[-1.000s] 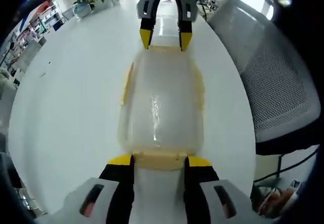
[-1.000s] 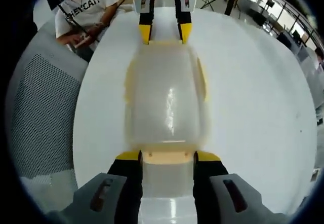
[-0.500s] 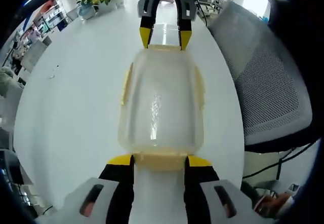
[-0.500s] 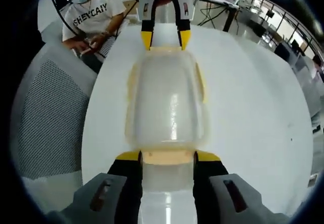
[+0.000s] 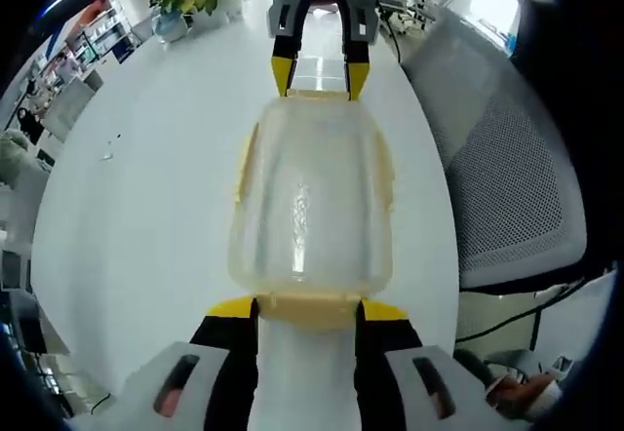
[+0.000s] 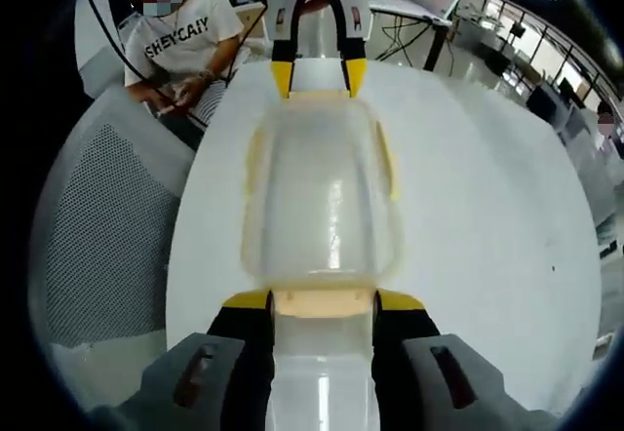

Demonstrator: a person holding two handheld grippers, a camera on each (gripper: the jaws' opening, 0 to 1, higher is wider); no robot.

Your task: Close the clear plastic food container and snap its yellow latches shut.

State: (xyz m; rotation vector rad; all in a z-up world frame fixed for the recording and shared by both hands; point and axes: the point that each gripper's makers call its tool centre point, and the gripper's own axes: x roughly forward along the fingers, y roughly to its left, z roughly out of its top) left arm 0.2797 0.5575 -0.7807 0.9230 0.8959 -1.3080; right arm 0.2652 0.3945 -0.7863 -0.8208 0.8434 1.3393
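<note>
Straddling the two short ends of the clear plastic food container (image 5: 312,207), the jaws of the left gripper (image 5: 308,306) and the right gripper (image 6: 323,300) are spread open with a yellow latch (image 5: 307,308) set between each pair. The lidded container is seen over the white surface (image 5: 146,187), whether resting or raised cannot be told. The latching step is judged in hand; pressing each end latch down is called for next.

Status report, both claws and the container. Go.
Left claw and right claw each at one end latch of the clear container, apparently holding it between them. Lid on. White table below, nothing blocking.
</note>
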